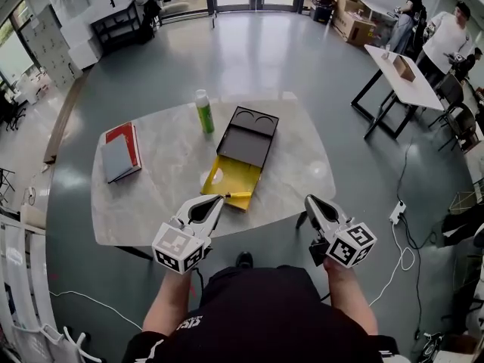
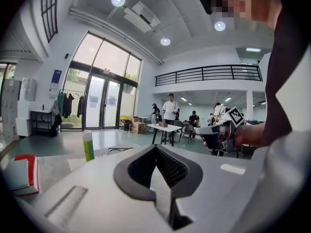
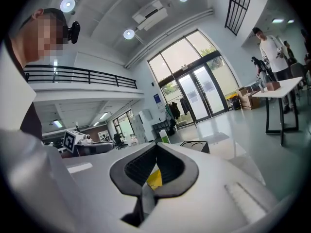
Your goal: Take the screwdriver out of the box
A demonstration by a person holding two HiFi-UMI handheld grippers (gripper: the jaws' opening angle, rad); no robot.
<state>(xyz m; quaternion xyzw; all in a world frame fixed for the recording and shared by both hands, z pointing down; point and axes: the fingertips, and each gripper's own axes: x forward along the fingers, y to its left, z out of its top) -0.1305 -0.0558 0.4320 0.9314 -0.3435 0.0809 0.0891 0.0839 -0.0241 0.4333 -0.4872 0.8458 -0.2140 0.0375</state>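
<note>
In the head view an open box lies mid-table: its black lid point(image 1: 249, 137) is folded back and its yellow tray point(image 1: 227, 176) faces me. A yellow-handled screwdriver point(image 1: 239, 195) lies across the tray's near edge. My left gripper point(image 1: 220, 200) is shut and empty, its tips just left of the screwdriver over the table's near edge. My right gripper point(image 1: 308, 200) hangs off the table's near right edge, jaws together and empty. In its own view the left gripper point(image 2: 156, 152) shows closed jaws. Through the right gripper point(image 3: 156, 149) a bit of the yellow tray point(image 3: 154, 178) shows.
A green-and-white bottle point(image 1: 203, 110) stands left of the lid. A red and grey book point(image 1: 121, 151) lies at the marble table's point(image 1: 302, 165) left end. A side table point(image 1: 401, 78) with people around it stands far right. A power strip point(image 1: 397, 212) and cables lie on the floor.
</note>
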